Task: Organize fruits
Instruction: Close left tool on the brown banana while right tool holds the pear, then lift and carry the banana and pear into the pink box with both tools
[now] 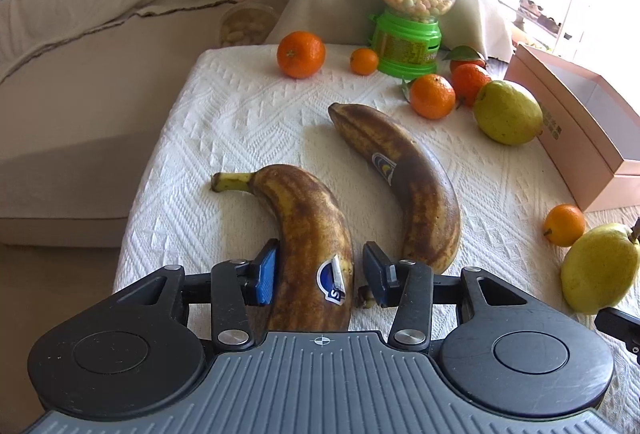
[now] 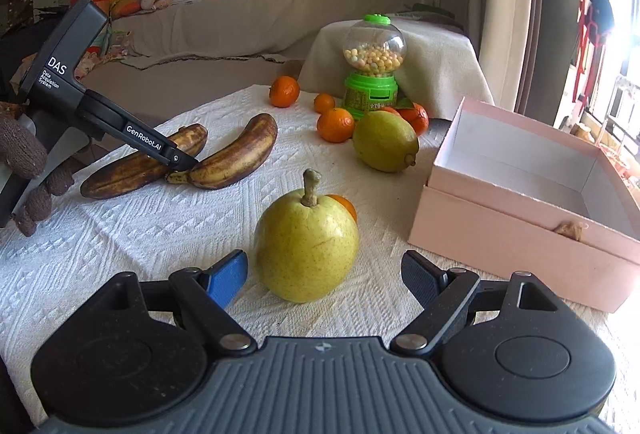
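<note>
1. Bananas lay side by side on the white cloth of the counter (image 1: 224,121), both brown and spotty.
2. In the left wrist view, the near banana (image 1: 308,234) sat between the two pads of the left tongs (image 1: 320,274).
3. The blue pad touched its left side, but a small gap showed at the dark pad, so the tongs were not pinching it.
4. The far banana (image 1: 404,173) lay just beside it, with a sticker on its skin.
5. Only the left view showed these stickers and the gap at the pad.
6. In the right wrist view, the left tongs (image 2: 184,159) came down from the left onto the bananas, held by a hand in a brown knit glove (image 2: 24,157).
7. That view did not show the pads of the left tongs.
8. The right tongs (image 2: 324,278) were spread wide.
9. A yellow-green pear (image 2: 306,246) stood upright between their pads, nearer the blue one, and I could not tell if it touched.
10. A small orange (image 2: 346,205) peeked out behind the pear.
11. The pink box (image 2: 520,254) sat open to the right; only the right view showed its white inside.
12. More oranges, a second pear (image 2: 384,145) and a green candy machine (image 2: 372,73) stood at the back.
</note>
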Demonstrator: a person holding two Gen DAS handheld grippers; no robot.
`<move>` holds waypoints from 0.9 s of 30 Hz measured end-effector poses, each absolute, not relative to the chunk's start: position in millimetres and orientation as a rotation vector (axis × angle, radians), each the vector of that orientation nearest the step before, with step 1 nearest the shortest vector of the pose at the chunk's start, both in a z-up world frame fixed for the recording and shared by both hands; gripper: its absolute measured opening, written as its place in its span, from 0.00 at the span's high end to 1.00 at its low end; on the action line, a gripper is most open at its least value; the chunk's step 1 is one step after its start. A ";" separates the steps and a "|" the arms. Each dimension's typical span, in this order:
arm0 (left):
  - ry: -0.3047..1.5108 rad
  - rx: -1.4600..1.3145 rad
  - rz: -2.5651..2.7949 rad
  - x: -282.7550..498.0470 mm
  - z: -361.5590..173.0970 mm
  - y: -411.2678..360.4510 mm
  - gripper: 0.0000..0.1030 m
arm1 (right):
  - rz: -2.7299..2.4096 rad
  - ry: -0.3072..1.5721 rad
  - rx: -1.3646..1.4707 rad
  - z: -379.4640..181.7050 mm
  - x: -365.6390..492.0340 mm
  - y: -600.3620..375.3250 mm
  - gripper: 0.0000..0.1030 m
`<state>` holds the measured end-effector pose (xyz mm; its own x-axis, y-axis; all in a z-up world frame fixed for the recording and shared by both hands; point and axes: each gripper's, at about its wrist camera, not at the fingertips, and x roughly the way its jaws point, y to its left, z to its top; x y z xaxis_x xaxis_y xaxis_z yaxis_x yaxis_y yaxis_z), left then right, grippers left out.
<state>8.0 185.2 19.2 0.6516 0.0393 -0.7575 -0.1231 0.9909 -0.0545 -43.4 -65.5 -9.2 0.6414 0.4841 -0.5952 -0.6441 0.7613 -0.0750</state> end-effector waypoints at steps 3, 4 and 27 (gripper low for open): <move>0.834 -0.171 0.092 0.9 18.9 192.0 0.53 | 0.677 0.586 -0.312 -7.2 -40.0 -53.6 0.18; 0.833 -0.184 0.089 0.8 19.1 193.8 0.53 | 0.671 0.587 -0.316 -7.4 -38.1 -50.8 0.19; 0.378 -0.031 -0.101 -65.7 172.7 120.7 0.61 | 0.646 0.459 -0.071 102.7 -31.5 -127.2 0.40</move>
